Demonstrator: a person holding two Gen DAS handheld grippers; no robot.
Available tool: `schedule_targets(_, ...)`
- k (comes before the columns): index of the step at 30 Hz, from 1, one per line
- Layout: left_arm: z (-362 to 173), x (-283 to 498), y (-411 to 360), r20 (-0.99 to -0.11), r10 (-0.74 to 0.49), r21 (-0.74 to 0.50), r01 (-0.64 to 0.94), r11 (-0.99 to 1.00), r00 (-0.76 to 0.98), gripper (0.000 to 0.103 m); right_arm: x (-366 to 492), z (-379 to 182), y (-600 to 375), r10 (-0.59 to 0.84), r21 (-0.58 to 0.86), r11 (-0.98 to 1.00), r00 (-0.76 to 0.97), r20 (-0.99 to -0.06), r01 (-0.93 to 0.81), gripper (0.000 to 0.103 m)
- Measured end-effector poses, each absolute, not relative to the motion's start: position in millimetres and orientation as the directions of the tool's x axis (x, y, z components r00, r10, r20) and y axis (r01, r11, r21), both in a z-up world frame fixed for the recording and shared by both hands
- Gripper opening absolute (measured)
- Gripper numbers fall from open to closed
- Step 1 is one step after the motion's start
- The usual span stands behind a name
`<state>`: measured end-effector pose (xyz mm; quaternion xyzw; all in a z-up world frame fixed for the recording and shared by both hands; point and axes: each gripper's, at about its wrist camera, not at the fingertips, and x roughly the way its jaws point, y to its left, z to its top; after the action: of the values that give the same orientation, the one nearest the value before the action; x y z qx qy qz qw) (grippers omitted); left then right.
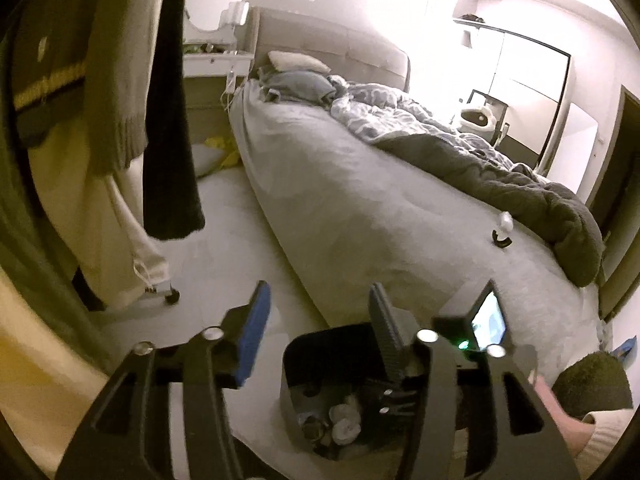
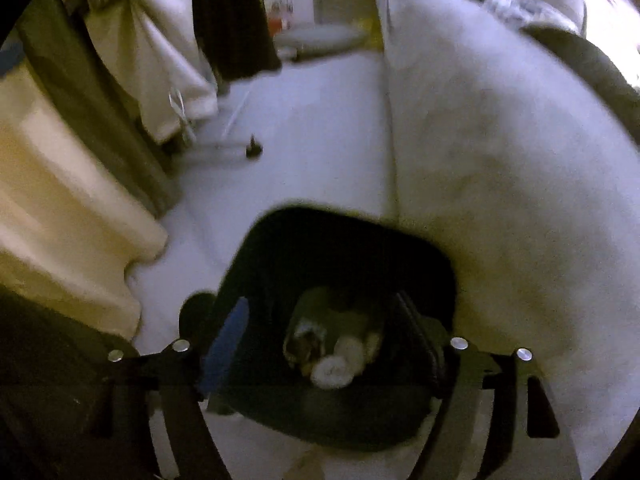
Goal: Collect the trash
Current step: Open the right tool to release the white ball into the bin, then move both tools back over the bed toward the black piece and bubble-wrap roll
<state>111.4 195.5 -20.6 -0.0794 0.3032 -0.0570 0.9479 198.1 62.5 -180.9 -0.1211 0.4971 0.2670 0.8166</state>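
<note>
A black trash bin [image 1: 304, 364] stands on the floor beside the bed, with crumpled white tissues [image 1: 346, 420] and other scraps inside. It also shows in the right wrist view [image 2: 340, 248], with the tissues [image 2: 336, 364] at its bottom. My left gripper [image 1: 320, 320] is open and empty, above the bin's rim. My right gripper [image 2: 324, 340] is open and empty, right over the bin's mouth. On the bed lie a small white scrap [image 1: 505, 222] and a black curved object [image 1: 501, 239].
The grey bed [image 1: 360, 200] fills the right side, with a rumpled dark duvet [image 1: 520, 176]. Clothes hang on a wheeled rack [image 1: 120, 120] at left. A nightstand [image 1: 216, 60] stands at the back. The pale floor [image 2: 312, 128] runs between rack and bed.
</note>
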Motion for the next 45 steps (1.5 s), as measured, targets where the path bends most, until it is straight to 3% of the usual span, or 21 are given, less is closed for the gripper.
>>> schedule_targets(11,16,136,146,-0.506,-0.168,-0.109,0.13,0.985,0.846,0.089,225,-110,5,0.325,-0.019,0.855,0.565,-0.759,-0.518,0.088)
schedule_targets(17,20,159,116,-0.5,-0.209,-0.123,0.17,0.978,0.841,0.096,253,-88,-50,0.29,-0.031,0.897,0.64,-0.712,-0.44,0.09)
schedule_targets(31,4,227,23,-0.541,-0.305,-0.121,0.286,0.951,0.784,0.097,306,-80,-142,0.251,-0.03,0.928,0.683,-0.686,-0.37,0.094)
schedule_targets(45,-24,284,-51,-0.593,-0.357,-0.105,0.37,0.923,0.722,0.097,353,-80,-220,0.261,-0.059,0.912,0.686,-0.678,-0.406,0.096)
